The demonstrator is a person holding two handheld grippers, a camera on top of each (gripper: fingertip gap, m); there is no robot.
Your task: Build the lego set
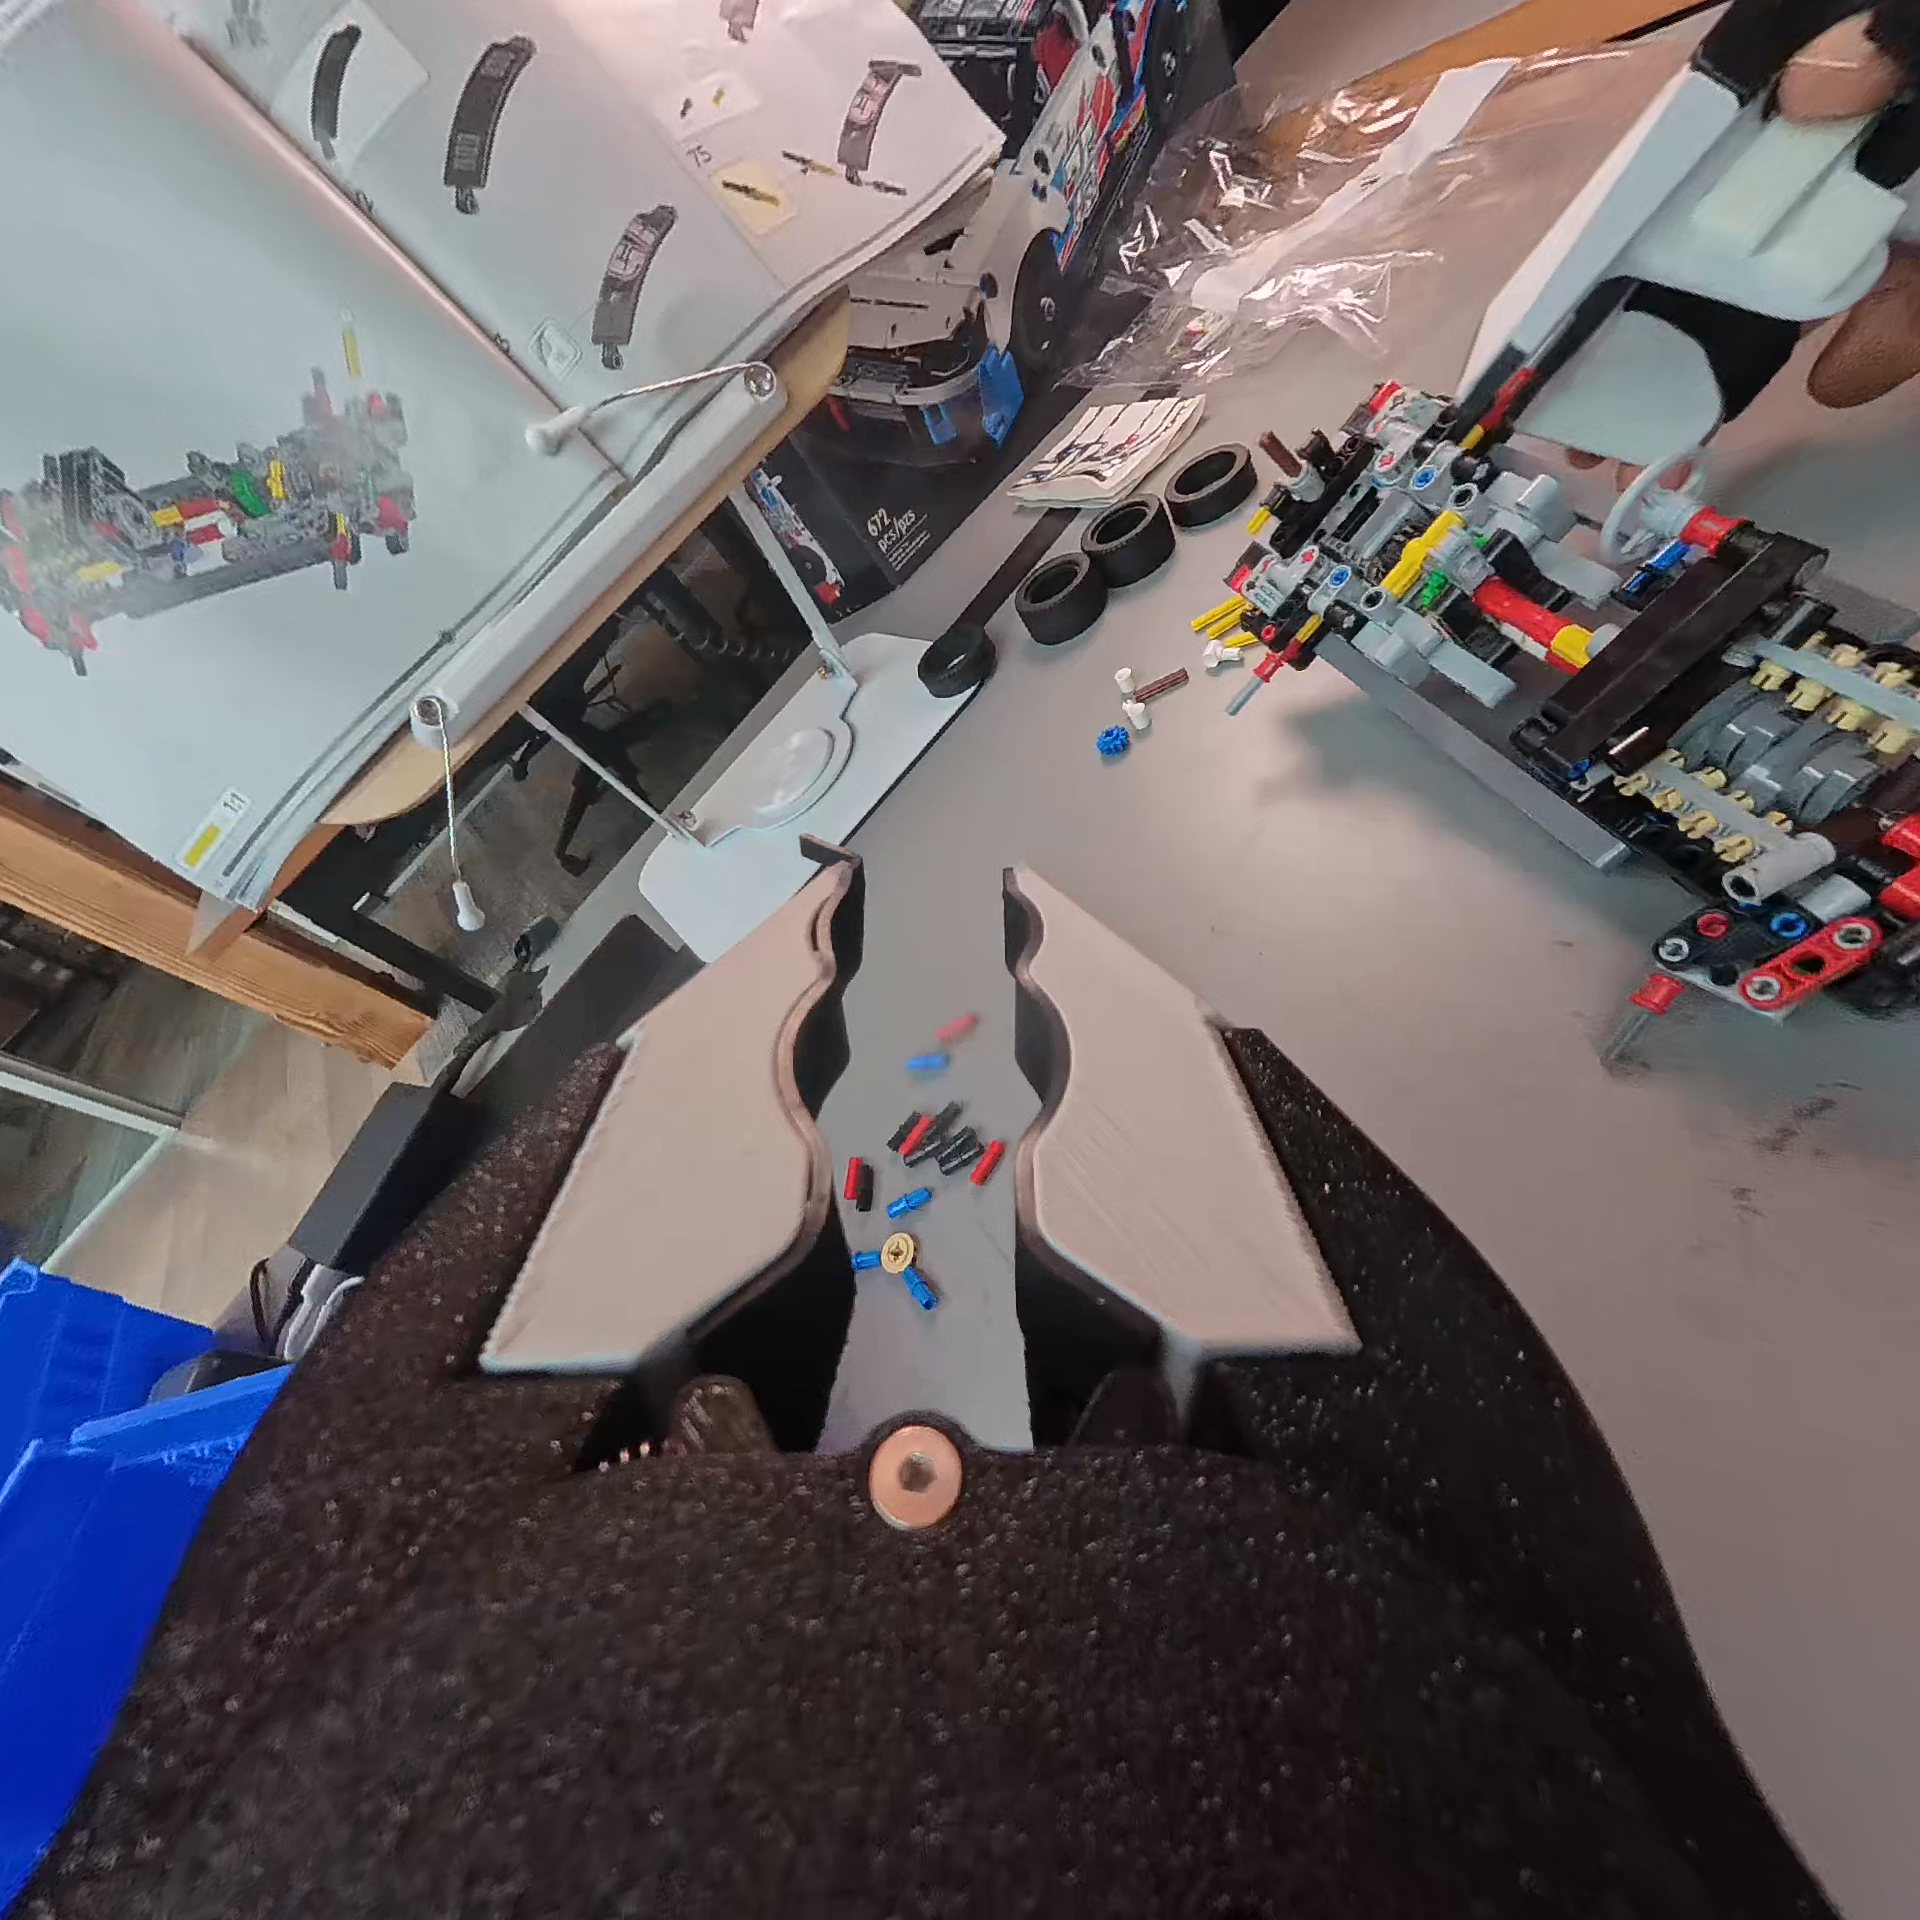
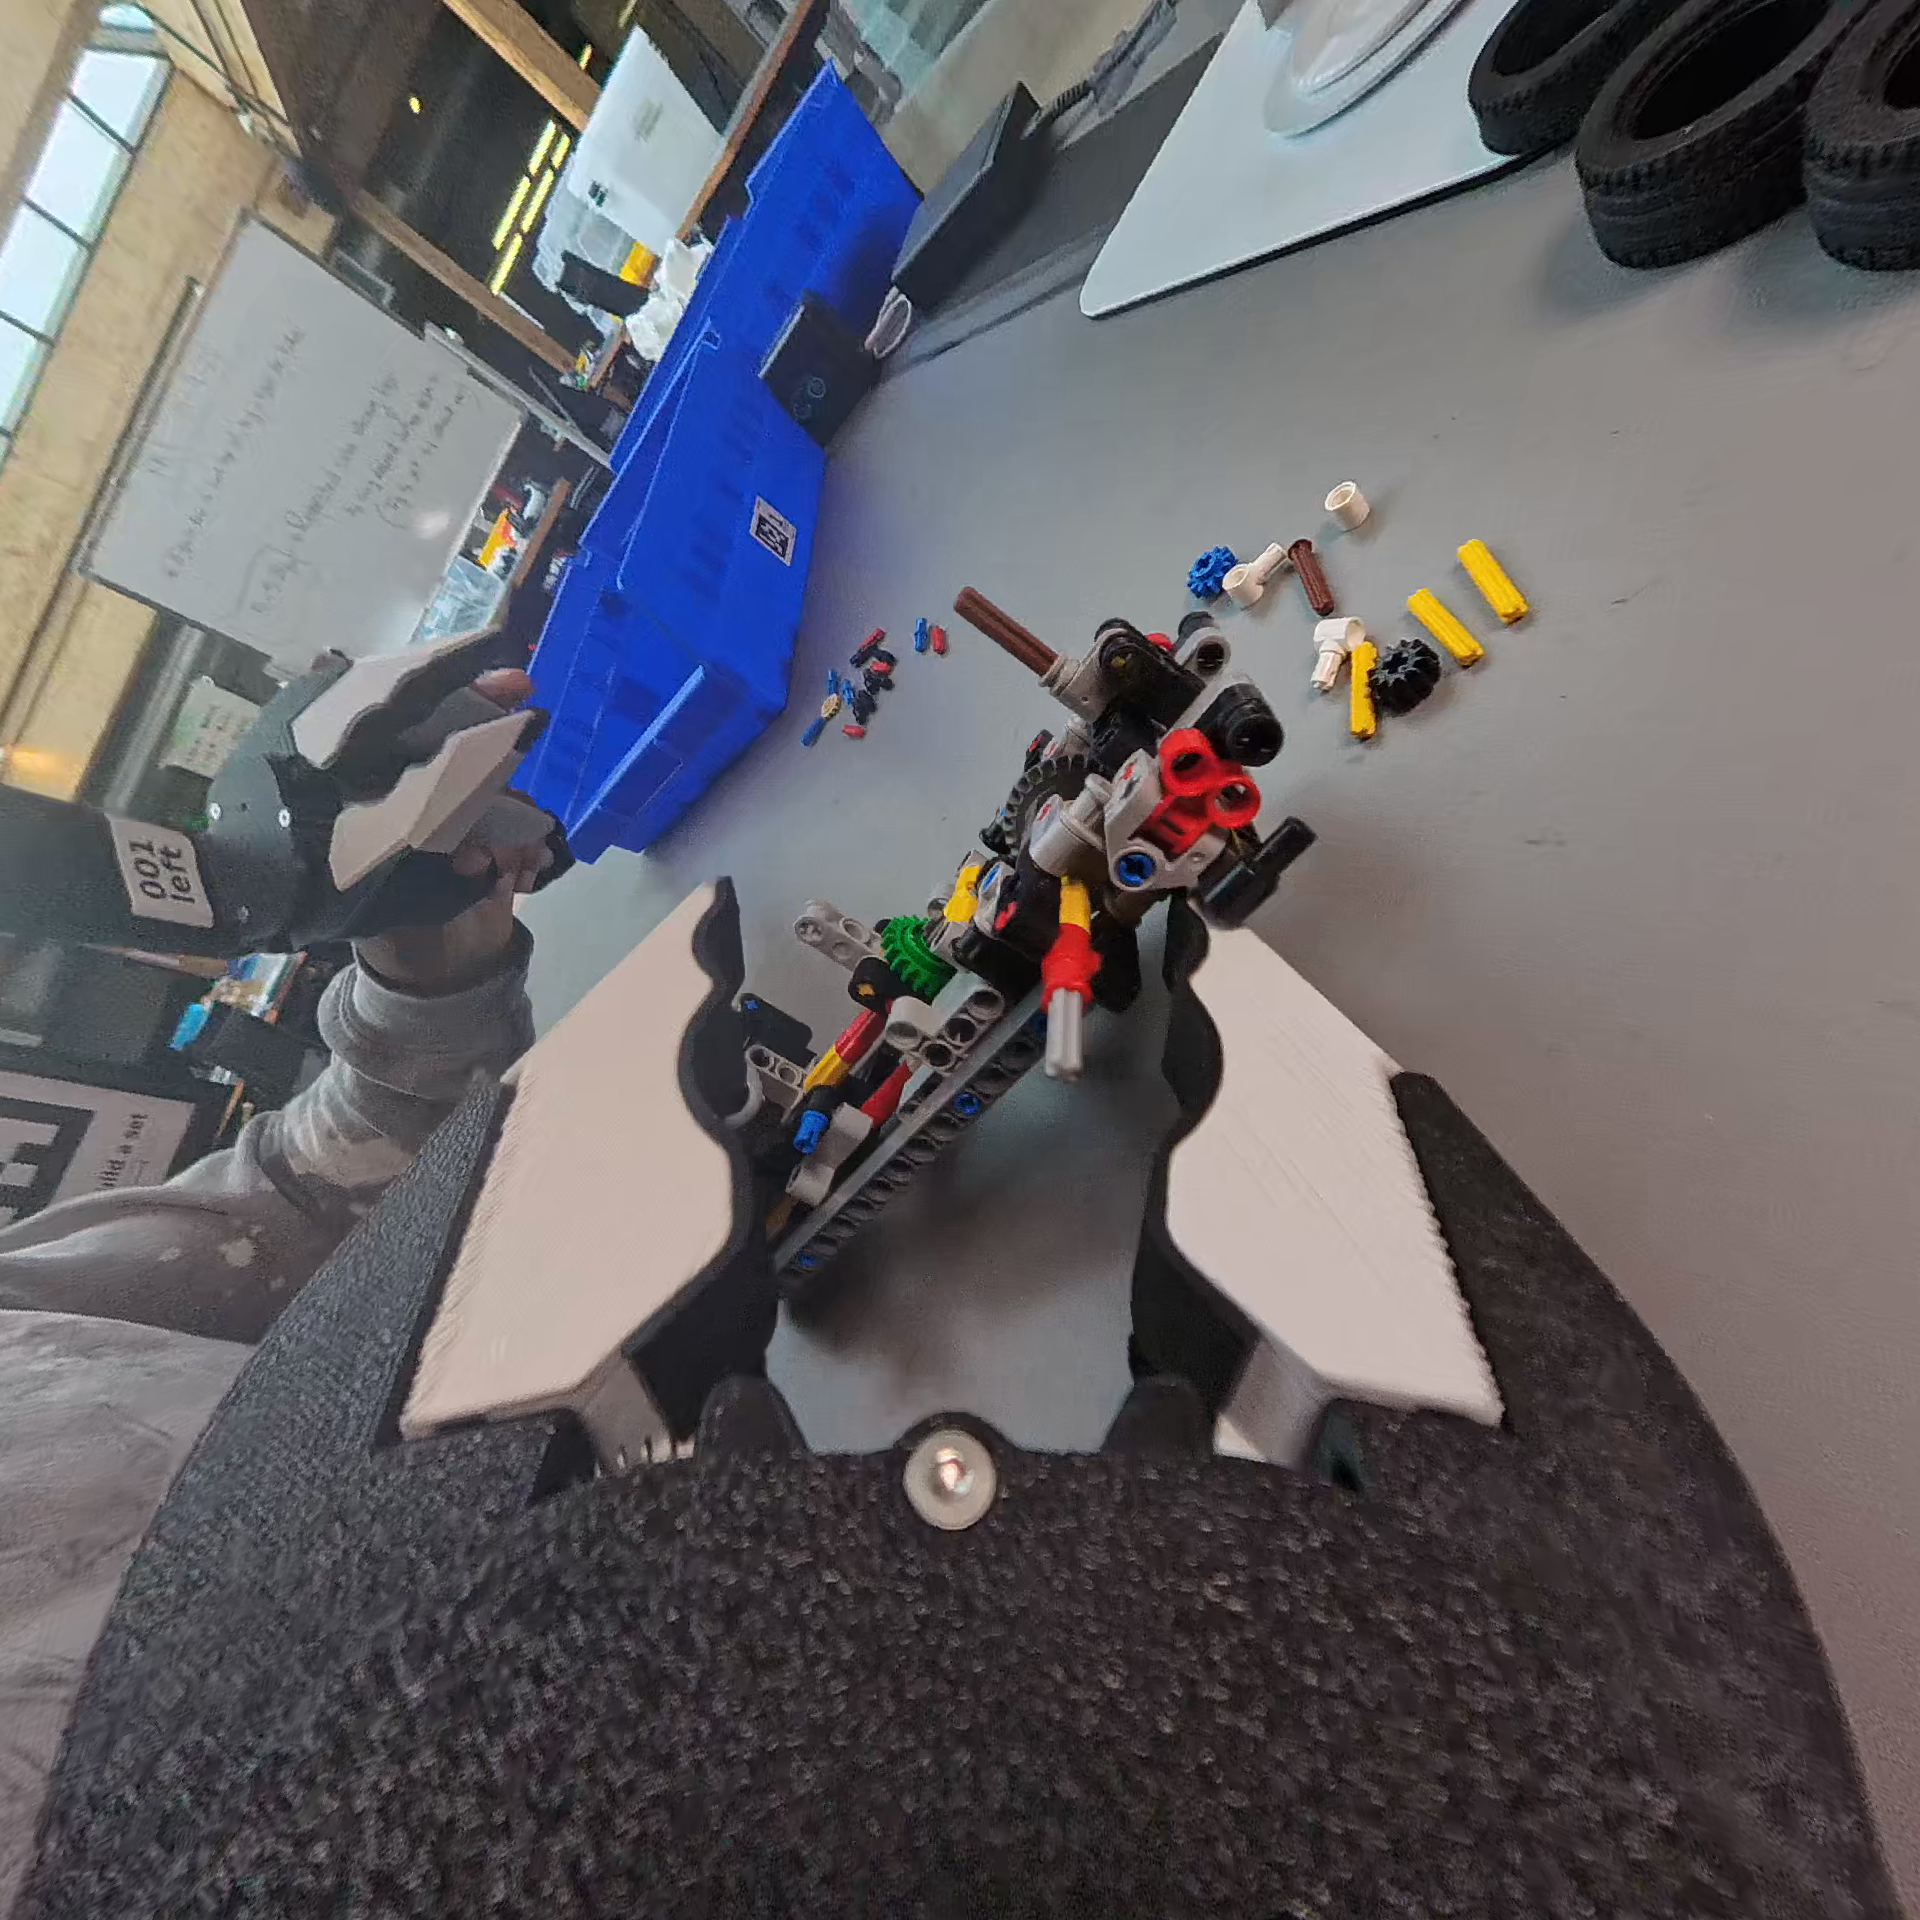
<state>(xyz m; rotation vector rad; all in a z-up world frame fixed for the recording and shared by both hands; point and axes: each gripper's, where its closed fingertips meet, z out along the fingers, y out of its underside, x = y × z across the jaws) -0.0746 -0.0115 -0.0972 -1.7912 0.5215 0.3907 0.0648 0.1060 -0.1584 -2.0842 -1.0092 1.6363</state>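
The partly built lego car chassis point(image 1: 1558, 644) is long, black and grey with red, yellow and blue pieces, and lies at the right of the grey table. My right gripper point(image 2: 956, 914) is shut on its front end, which sits tilted between the jaws point(image 2: 1039, 883). It also shows in the left wrist view point(image 1: 1527, 405), coming from above. My left gripper point(image 1: 925, 878) is open and empty, hovering over a small pile of black, red and blue pins point(image 1: 925, 1153). In the right wrist view it is off to the left point(image 2: 416, 758), above the table edge.
Several black tyres point(image 1: 1122, 540) and a sticker sheet point(image 1: 1112, 447) lie behind the chassis. Loose yellow axles, white connectors and gears point(image 2: 1403, 623) lie near its front. An open instruction booklet point(image 1: 312, 364) on a stand, the set's box point(image 1: 935, 416), a plastic bag point(image 1: 1299, 239) and blue bins point(image 2: 707, 582) surround the table.
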